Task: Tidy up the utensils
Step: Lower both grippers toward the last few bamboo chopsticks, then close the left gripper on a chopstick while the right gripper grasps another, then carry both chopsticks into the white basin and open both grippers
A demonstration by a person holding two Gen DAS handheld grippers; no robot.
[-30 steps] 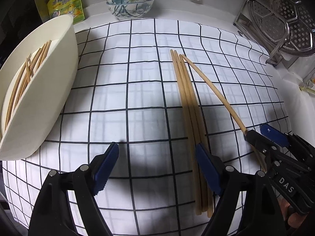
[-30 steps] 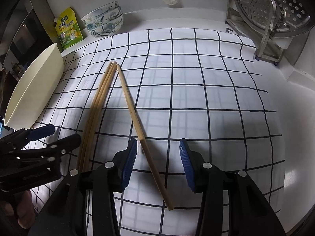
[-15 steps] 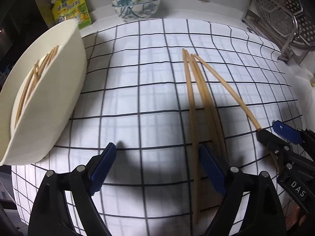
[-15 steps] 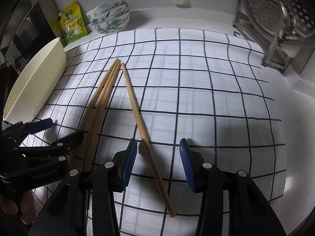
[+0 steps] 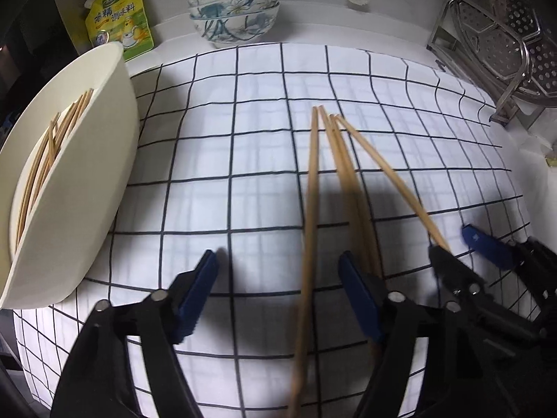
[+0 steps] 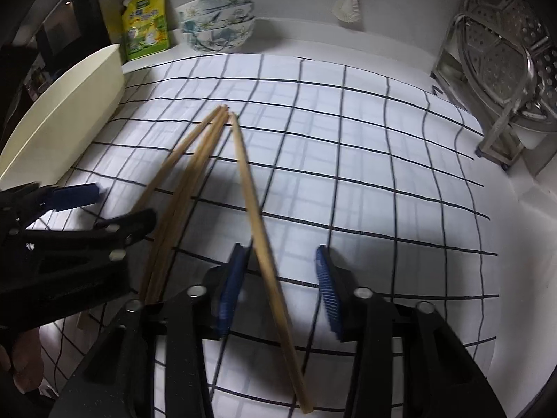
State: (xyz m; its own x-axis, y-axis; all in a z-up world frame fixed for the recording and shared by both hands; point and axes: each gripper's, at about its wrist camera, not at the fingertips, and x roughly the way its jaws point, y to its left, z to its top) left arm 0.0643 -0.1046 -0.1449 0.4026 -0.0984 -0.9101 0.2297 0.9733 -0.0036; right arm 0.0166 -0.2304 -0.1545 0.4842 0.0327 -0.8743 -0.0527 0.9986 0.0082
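Several wooden chopsticks [image 5: 339,160] lie fanned on the checked cloth [image 5: 257,160], tips together at the far end. My left gripper [image 5: 278,278] is open, with the leftmost chopstick [image 5: 311,209] running between its jaws. My right gripper [image 6: 282,271] is open over the rightmost chopstick [image 6: 257,216], which runs between its jaws; it also shows in the left wrist view [image 5: 463,244]. A cream tub [image 5: 80,188] at the left holds several more chopsticks [image 5: 48,153].
Stacked patterned bowls [image 5: 233,17] and a yellow seasoning pouch [image 5: 118,17] stand at the back. A metal rack with a perforated steamer plate [image 5: 504,45] is at the back right. A white brush [image 6: 348,3] hangs on the wall.
Both grippers have moved forward along the chopsticks. The leftmost chopstick now lies between the left jaws instead of under the right finger. The right jaws now straddle the rightmost chopstick.
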